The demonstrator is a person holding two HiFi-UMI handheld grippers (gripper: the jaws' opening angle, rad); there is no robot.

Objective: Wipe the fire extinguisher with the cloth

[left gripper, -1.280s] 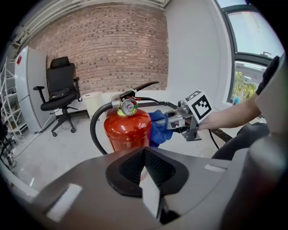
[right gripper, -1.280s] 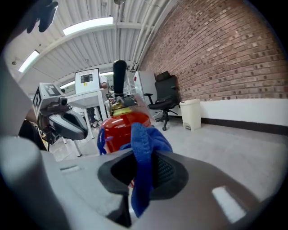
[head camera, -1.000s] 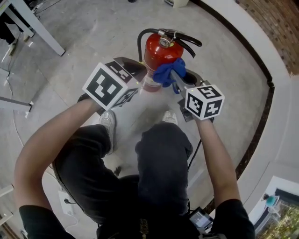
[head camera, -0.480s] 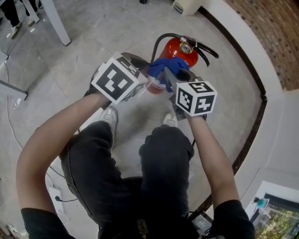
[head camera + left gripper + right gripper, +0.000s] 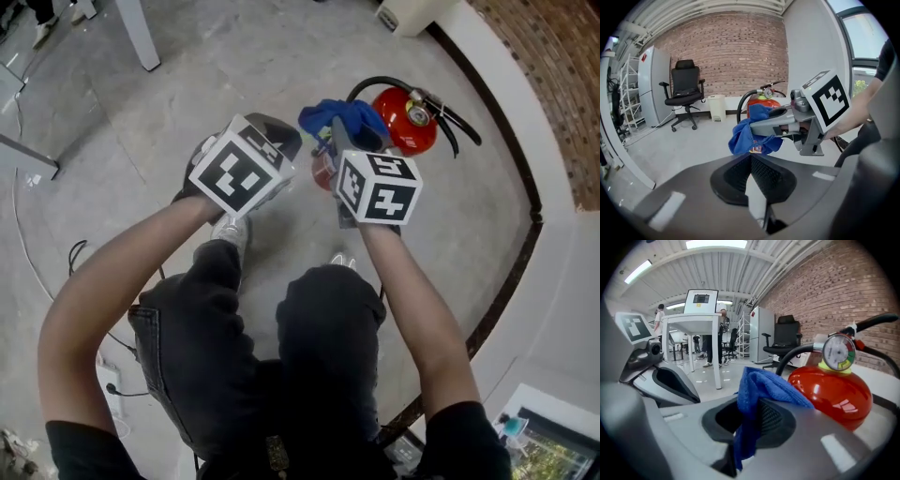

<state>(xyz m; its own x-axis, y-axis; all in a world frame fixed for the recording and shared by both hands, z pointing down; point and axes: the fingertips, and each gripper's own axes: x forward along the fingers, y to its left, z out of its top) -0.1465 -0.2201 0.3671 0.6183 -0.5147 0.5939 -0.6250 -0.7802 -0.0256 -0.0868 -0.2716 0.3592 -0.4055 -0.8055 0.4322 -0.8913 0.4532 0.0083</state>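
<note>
A red fire extinguisher (image 5: 398,131) with a black hose and a gauge stands on the floor ahead of the person's feet. My right gripper (image 5: 345,141) is shut on a blue cloth (image 5: 342,117), which bunches at the extinguisher's upper left side. In the right gripper view the cloth (image 5: 757,394) hangs from the jaws beside the red body (image 5: 829,392); whether it touches is unclear. My left gripper (image 5: 286,141) is shut and holds nothing, just left of the cloth. The left gripper view shows the cloth (image 5: 752,136) and extinguisher (image 5: 761,104) right ahead.
A white table leg (image 5: 141,37) stands at the far left and a white bin (image 5: 408,14) at the top. A dark curved floor edge (image 5: 525,187) runs along the right. Cables (image 5: 28,262) lie left. An office chair (image 5: 684,93) stands by the brick wall.
Both grippers have moved left relative to the extinguisher. The cloth has gone from the front of the red body to its upper left side. The view has swung, so the extinguisher sits further right.
</note>
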